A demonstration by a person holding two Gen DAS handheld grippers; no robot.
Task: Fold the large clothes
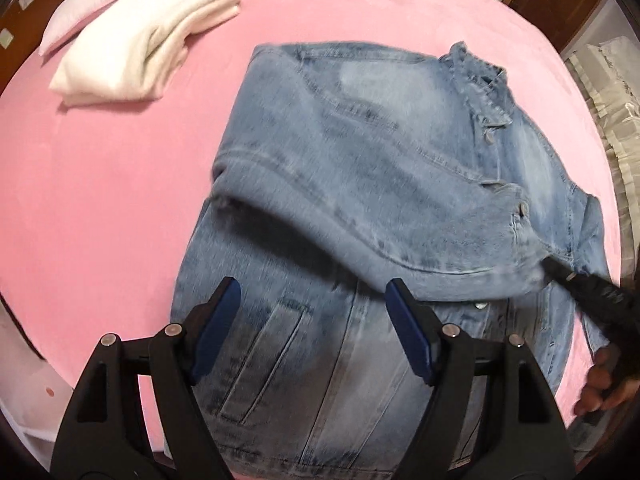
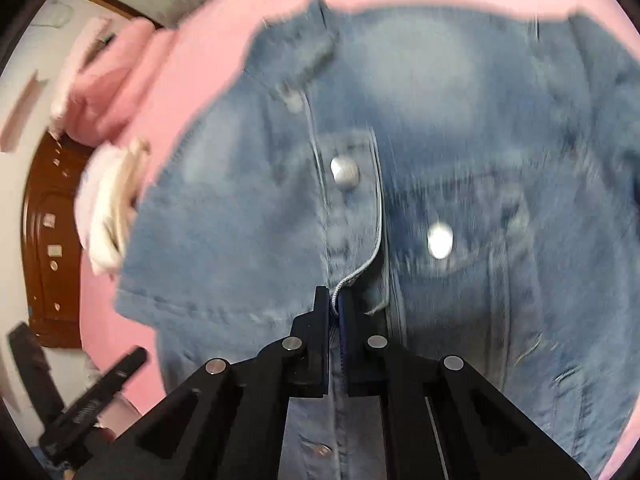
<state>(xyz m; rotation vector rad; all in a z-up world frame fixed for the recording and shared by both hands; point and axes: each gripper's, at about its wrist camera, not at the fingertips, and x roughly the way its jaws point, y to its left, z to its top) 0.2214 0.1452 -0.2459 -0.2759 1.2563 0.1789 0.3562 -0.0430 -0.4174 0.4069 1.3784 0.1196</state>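
Observation:
A light blue denim jacket lies front up on the pink bed cover, with a sleeve folded across its chest. My left gripper hovers open above the jacket's lower front near a pocket, nothing between its blue pads. In the right wrist view my right gripper is shut on a hem edge of the denim jacket, beside the button placket. From the left wrist view, the right gripper reaches in from the right edge and pinches the end of the folded sleeve. A hand holds it.
A folded white garment and a pale pillow lie at the far left of the bed. White lacy bedding is piled off the right edge. Brown wooden furniture stands beyond the bed.

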